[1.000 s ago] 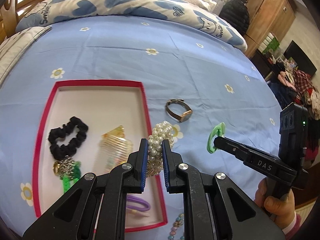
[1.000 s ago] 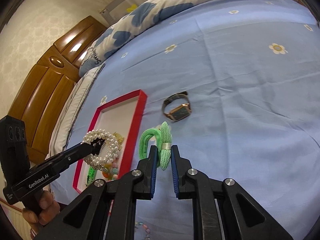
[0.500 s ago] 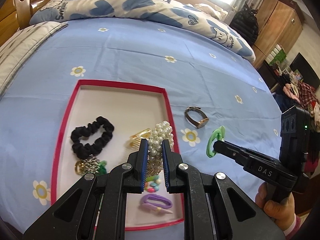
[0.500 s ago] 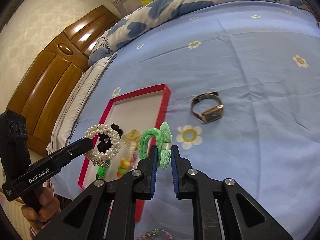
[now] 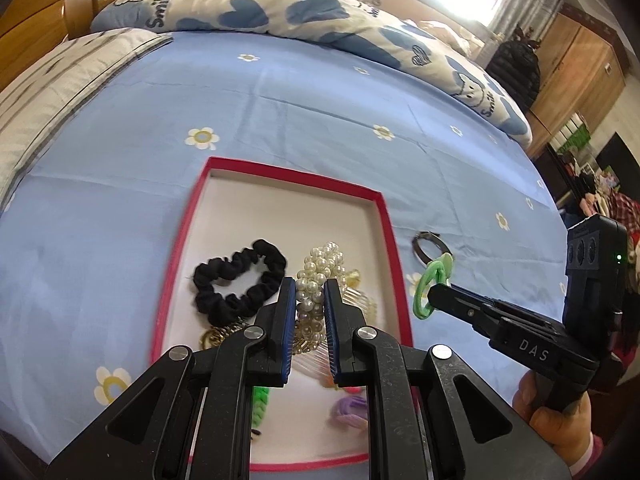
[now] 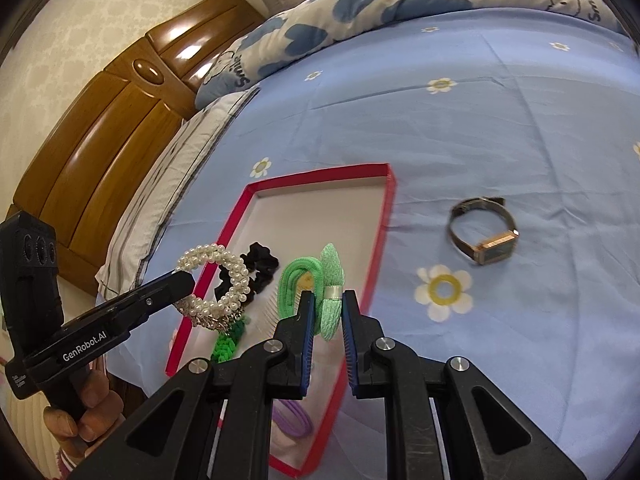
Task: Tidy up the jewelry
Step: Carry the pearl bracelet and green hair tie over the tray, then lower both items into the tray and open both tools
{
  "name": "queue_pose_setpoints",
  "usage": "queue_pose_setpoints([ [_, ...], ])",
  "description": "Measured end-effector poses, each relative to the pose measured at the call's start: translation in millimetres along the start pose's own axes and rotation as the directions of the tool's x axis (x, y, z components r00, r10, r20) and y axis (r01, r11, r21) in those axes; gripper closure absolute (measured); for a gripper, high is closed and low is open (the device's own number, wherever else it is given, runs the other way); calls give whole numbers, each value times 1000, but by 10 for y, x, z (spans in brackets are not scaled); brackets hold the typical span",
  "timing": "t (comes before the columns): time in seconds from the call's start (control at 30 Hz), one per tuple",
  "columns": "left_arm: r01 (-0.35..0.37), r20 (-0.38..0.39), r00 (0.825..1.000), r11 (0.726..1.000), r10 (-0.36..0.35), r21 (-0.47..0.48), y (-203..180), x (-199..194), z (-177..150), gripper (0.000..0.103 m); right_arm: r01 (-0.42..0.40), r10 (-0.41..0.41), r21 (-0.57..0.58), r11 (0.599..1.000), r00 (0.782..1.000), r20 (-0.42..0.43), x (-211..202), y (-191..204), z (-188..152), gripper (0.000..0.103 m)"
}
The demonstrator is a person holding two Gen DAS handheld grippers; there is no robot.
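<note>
Bedroom scene: blue bedsheet (image 5: 280, 120) with daisy print, blue-and-white duvet (image 5: 280, 12) bunched at the far end, wooden headboard (image 6: 100, 120) to the side, wooden wardrobe (image 5: 580, 68) in the background.

Red-rimmed tray (image 5: 394, 248) with white floor lies flat on the sheet. Inside it: black scrunchie (image 5: 236, 280), clear yellowish hair comb (image 5: 356, 300), gold chain piece (image 5: 218, 332), green chain piece (image 5: 260, 398), purple hair tie (image 5: 350, 416), all toward the near half; far half of the tray floor is bare.

Left hand-held gripper (image 5: 310, 300) is closed on a pearl bracelet (image 5: 320, 268), pinched between the blue pads, held above the tray's near-right area. In the right wrist view the same bracelet (image 6: 216, 280) hangs as a loop from the left gripper's tip (image 6: 176, 284), over the tray's left rim.

Right hand-held gripper (image 6: 326, 312) is clamped on a green hair tie (image 6: 316, 280), gripped at its pale band, loop standing upright between the pads. From the left wrist view the green tie (image 5: 430, 284) sits at the right gripper's tip (image 5: 436, 292), just outside the tray's right rim, above the sheet.

Wristwatch (image 6: 484, 232) with gold-toned case and dark band lies on the sheet right of the tray, apart from it, near a daisy print; in the left view it is partly hidden behind the green tie (image 5: 428, 244).
</note>
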State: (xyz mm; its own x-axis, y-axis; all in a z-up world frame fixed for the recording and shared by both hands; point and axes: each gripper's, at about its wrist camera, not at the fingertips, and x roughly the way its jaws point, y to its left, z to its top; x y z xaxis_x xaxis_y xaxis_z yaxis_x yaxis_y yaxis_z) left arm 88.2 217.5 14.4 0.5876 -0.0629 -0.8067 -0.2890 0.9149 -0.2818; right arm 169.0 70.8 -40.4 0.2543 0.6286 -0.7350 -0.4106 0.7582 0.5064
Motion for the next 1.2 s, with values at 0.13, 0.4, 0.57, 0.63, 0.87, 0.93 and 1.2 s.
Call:
queue_pose_setpoints([
  [0.13, -12, -1, 1000, 1000, 12, -20, 116, 60, 68, 91, 1, -1, -17, 1000, 1000, -17, 152, 89, 73, 90],
  [0.4, -29, -14, 1000, 997, 28, -78, 397, 286, 279, 91, 18, -20, -39, 999, 999, -43, 469, 151, 321, 90],
  [0.57, -56, -42, 998, 993, 52, -103, 527, 489, 352, 91, 45, -50, -65, 997, 996, -71, 692, 152, 446, 90],
  [0.63, -65, -54, 997, 992, 59, -106, 550, 560, 353, 91, 57, -64, -78, 995, 994, -89, 783, 145, 467, 90],
  [0.87, -101, -79, 992, 990, 93, -102, 568, 707, 323, 91, 78, -92, -99, 992, 986, -137, 1000, 111, 444, 88],
  [0.93, -104, -84, 992, 990, 96, -100, 566, 722, 320, 91, 78, -92, -94, 992, 985, -148, 1036, 90, 427, 87],
  [1.2, -121, -98, 989, 990, 113, -78, 532, 776, 341, 90, 78, -92, -98, 992, 983, -157, 1063, 65, 427, 85],
])
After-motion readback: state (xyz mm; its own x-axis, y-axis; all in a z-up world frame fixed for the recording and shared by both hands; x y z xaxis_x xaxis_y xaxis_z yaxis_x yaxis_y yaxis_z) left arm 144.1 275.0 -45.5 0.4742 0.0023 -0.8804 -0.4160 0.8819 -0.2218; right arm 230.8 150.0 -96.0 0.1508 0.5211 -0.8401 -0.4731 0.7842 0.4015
